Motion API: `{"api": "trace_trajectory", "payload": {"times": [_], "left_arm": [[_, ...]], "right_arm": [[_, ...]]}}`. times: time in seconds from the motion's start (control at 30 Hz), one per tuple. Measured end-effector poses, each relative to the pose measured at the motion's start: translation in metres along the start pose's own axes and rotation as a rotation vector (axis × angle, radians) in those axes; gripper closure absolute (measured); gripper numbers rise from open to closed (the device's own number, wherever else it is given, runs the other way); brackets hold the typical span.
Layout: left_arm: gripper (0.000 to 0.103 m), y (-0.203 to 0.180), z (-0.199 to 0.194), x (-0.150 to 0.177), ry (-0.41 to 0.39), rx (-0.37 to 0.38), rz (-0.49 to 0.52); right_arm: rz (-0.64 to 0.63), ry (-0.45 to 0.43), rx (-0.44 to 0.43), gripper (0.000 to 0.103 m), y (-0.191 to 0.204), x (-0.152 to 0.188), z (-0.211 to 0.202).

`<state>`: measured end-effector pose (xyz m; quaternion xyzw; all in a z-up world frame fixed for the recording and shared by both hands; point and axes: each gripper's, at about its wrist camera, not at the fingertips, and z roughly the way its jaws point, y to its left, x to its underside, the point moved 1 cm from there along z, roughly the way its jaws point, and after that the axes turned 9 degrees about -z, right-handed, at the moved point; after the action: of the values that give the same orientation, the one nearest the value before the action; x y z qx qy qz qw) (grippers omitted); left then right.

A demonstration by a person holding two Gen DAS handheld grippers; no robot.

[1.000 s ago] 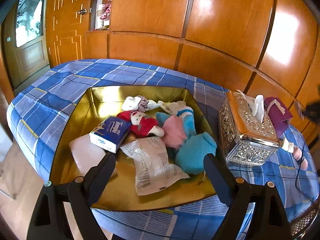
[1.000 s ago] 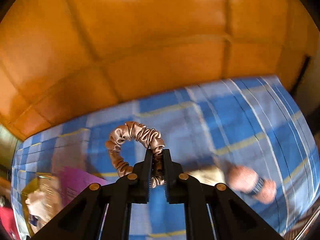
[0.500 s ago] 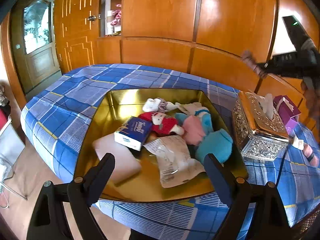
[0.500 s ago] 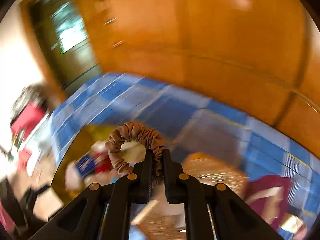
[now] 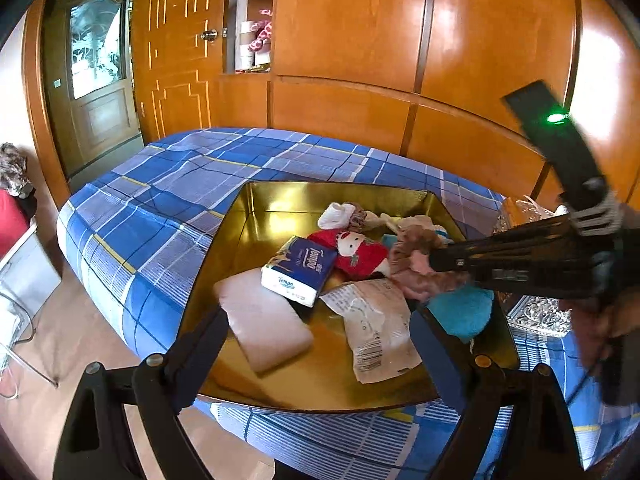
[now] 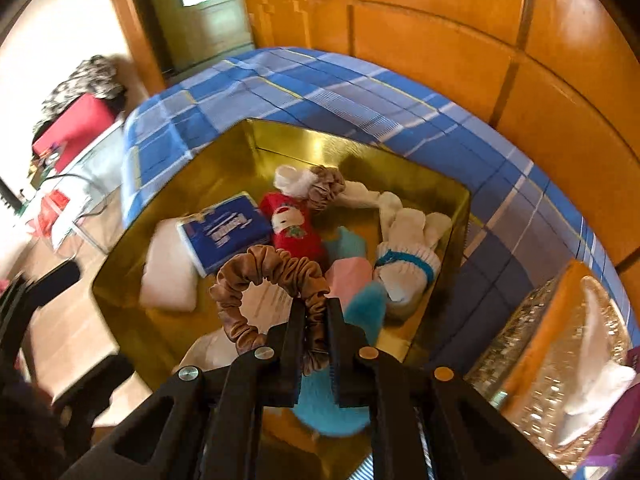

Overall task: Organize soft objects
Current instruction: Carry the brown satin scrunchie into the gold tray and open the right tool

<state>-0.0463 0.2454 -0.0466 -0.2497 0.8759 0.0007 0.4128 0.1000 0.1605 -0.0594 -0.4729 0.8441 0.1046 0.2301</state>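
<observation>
surface: bed with blue plaid cover [image 5: 168, 200] | on it: gold tray [image 5: 256, 216], centre | silver tissue box [image 6: 560, 344] just beside tray | purple packet [image 6: 612, 452] beyond box

Tissue pack [image 5: 299, 271] in tray [image 5: 256, 216] (on bed [image 5: 168, 184]), tissue box [image 6: 560, 344] beside

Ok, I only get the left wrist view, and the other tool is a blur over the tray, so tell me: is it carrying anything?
Observer: Yes. The right tool is shut on a brown scrunchie.
Operator: Is the whole loop pinched?
Observer: No, only one side. The rest of the loop stands free beyond the fingertips, above the gold tray.
Operator: What is that tool hiding from me?
Observer: A white sock with a teal band, lying by the tray's right wall.
</observation>
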Motion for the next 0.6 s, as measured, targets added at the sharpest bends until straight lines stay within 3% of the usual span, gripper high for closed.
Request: {"api": "trace_trajectory", "payload": {"times": [0.1, 0.23, 0.6], "left_arm": [[0.01, 0.003, 0.003, 0.001, 0.01, -0.003, -0.009], [0.009, 0.01, 0.007, 0.001, 0.014, -0.016, -0.037], [0.009, 0.006, 0.001, 0.0, -0.004, -0.011, -0.028]], "right_arm": [[0.032, 0.0, 0.013, 0.087, 0.002, -0.004, 0.013], [0.1, -0.033, -0.04, 0.066, -0.004, -0.004, 0.008], [0.13, -0.151, 0.017, 0.065, -0.009, 0.01, -0.036]]}}
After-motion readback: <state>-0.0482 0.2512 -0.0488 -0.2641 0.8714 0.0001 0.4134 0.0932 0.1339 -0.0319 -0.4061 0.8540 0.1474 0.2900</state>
